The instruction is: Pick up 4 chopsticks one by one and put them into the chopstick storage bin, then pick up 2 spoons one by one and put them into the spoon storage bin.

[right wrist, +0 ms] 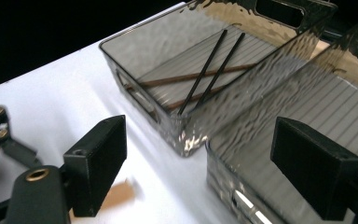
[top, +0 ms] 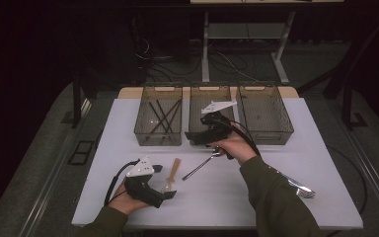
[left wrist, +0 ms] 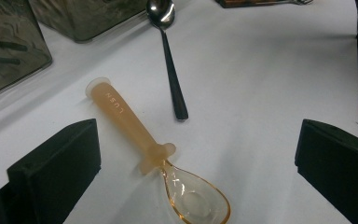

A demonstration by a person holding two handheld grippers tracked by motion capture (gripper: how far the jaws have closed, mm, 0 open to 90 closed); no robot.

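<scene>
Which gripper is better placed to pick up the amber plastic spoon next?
Left. The left gripper sits right at the amber spoon, which lies between its open jaws. The right gripper is open and empty, up by the middle bin, farther from it.

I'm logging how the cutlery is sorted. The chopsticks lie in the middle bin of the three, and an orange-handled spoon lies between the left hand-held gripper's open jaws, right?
Not quite. The chopsticks lie in the left bin, not the middle bin; the high view shows it. The rest holds: the orange-handled spoon lies on the table between the open jaws of the left hand-held gripper.
</scene>
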